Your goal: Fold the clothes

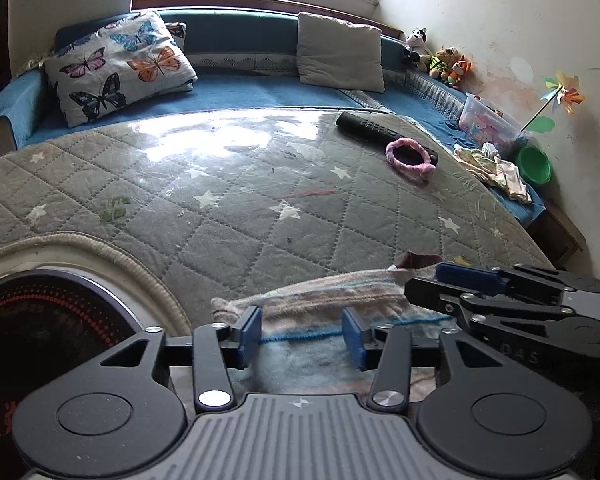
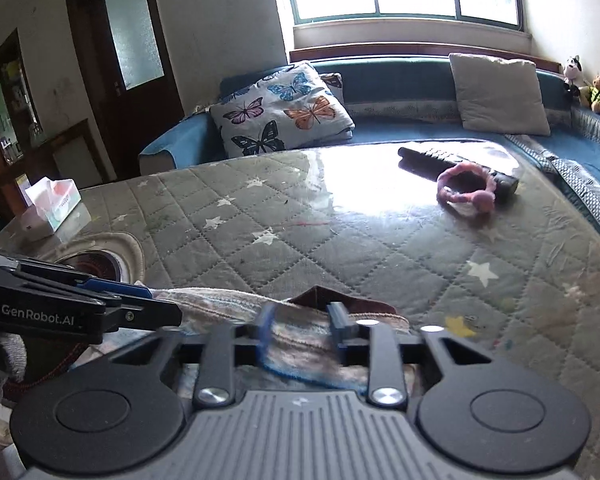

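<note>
A folded striped pink-and-beige garment (image 1: 320, 296) with a blue hem and a dark red lining lies at the near edge of the quilted table (image 1: 260, 220). My left gripper (image 1: 302, 338) stands open over its left part, with the blue hem running between the blue pads, which do not press on it. My right gripper (image 2: 302, 328) is open over the garment (image 2: 220, 300) too, cloth lying between its blurred pads. In each wrist view the other gripper shows from the side, close by: the right gripper (image 1: 460, 280) and the left gripper (image 2: 140, 296).
A black remote (image 1: 380, 128) and a pink hair ring (image 1: 410, 158) lie at the table's far right. A round inset hob (image 1: 40, 320) sits at the near left, a tissue box (image 2: 54, 204) beyond it. Loose small clothes (image 1: 496, 168) lie on the blue sofa.
</note>
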A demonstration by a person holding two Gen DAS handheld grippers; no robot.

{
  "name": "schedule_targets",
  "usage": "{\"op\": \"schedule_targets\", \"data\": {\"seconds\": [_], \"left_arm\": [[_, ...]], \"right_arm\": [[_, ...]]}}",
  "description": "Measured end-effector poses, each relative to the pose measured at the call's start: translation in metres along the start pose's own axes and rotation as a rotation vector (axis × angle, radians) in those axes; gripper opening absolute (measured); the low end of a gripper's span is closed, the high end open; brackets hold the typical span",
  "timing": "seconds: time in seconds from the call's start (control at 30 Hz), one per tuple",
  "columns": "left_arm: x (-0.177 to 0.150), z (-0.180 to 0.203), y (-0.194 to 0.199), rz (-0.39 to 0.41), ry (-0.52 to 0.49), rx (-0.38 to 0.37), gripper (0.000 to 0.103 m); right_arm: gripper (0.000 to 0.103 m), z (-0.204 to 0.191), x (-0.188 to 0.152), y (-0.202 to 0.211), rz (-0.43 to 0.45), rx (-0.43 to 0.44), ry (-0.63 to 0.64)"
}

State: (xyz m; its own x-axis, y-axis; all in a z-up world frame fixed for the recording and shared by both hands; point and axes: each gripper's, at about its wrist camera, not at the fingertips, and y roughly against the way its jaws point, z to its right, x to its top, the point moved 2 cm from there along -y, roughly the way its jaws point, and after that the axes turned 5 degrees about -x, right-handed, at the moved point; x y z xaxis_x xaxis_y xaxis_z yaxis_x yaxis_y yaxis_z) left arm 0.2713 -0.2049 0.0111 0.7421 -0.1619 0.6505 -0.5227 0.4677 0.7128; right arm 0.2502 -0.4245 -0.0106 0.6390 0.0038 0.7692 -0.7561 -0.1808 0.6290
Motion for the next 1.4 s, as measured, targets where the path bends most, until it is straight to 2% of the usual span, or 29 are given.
{"op": "schedule_targets", "data": {"seconds": [0.1, 0.13, 0.23, 0.27, 0.33, 0.4, 0.47, 0.6, 0.8, 0.97, 1.4], "left_arm": [[-0.005, 0.004, 0.011, 0.010, -0.004, 0.004, 0.061], [-0.007, 0.006, 0.016, 0.015, -0.005, 0.006, 0.067], [-0.014, 0.011, 0.029, 0.039, -0.016, 0.007, 0.080], [-0.017, 0.013, 0.033, 0.045, -0.022, 0.007, 0.086], [-0.024, 0.018, 0.042, 0.061, -0.038, 0.005, 0.092], [-0.031, 0.023, 0.049, 0.075, -0.051, 0.006, 0.097], [-0.039, 0.025, 0.055, 0.084, -0.054, 0.007, 0.102], [-0.055, 0.029, 0.069, 0.101, -0.055, 0.020, 0.103], [-0.082, 0.035, 0.088, 0.143, -0.075, 0.042, 0.103], [-0.102, 0.040, 0.098, 0.133, -0.068, 0.039, 0.103], [-0.137, 0.040, 0.121, 0.139, -0.044, 0.095, 0.103]], "right_arm": [[0.044, -0.001, -0.004, 0.015, 0.007, 0.005, -0.001], [0.051, -0.002, -0.007, 0.020, 0.009, 0.007, 0.004], [0.055, -0.007, -0.016, 0.037, 0.008, 0.015, 0.020], [0.062, -0.008, -0.019, 0.042, 0.006, 0.019, 0.025], [0.069, -0.011, -0.027, 0.052, 0.005, 0.025, 0.033], [0.071, -0.014, -0.033, 0.061, 0.005, 0.026, 0.034], [0.082, -0.015, -0.040, 0.069, 0.007, 0.020, 0.027], [0.085, -0.018, -0.050, 0.085, 0.016, 0.007, 0.019], [0.096, -0.031, -0.070, 0.104, 0.021, -0.043, 0.046], [0.103, -0.041, -0.082, 0.116, 0.025, -0.072, 0.068], [0.103, -0.064, -0.105, 0.135, 0.008, -0.126, 0.086]]}}
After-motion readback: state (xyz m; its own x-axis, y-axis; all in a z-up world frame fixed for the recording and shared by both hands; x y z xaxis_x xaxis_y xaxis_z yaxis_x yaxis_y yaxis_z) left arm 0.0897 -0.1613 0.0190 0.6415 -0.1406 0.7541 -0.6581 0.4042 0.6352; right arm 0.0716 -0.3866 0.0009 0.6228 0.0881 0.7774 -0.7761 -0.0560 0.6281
